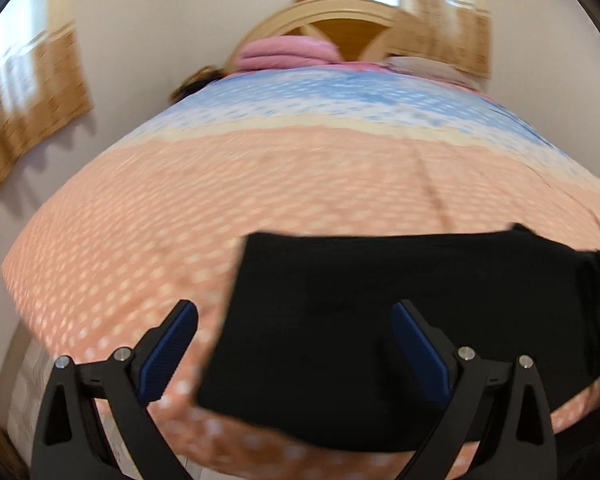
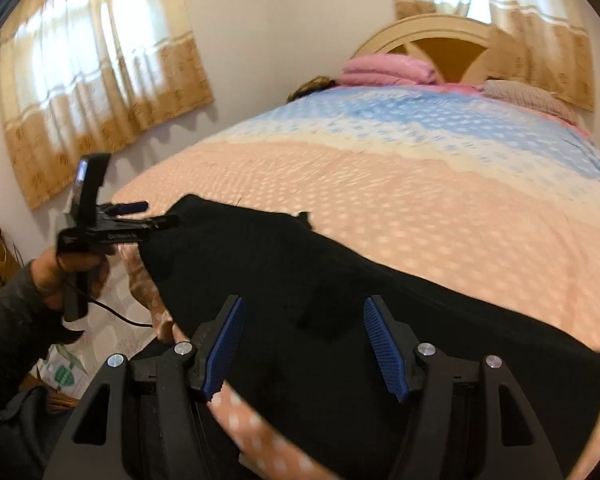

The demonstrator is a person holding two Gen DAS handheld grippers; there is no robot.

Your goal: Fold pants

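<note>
Black pants (image 1: 380, 320) lie flat near the front edge of a bed with a peach and blue dotted cover (image 1: 260, 180). My left gripper (image 1: 296, 320) is open above the pants' left end, with one finger over the cover and one over the cloth. In the right wrist view the pants (image 2: 320, 280) stretch across the near edge. My right gripper (image 2: 304, 320) is open and empty just above them. The left gripper (image 2: 148, 216) also shows there, held in a hand at the pants' far left corner, jaws apart.
Folded pink blankets (image 2: 384, 70) and a pillow (image 2: 520, 96) sit at the wooden headboard (image 2: 440, 36). Curtained windows (image 2: 100, 80) are on the wall to the left. A basket and bags (image 2: 60, 376) stand on the floor left of the bed.
</note>
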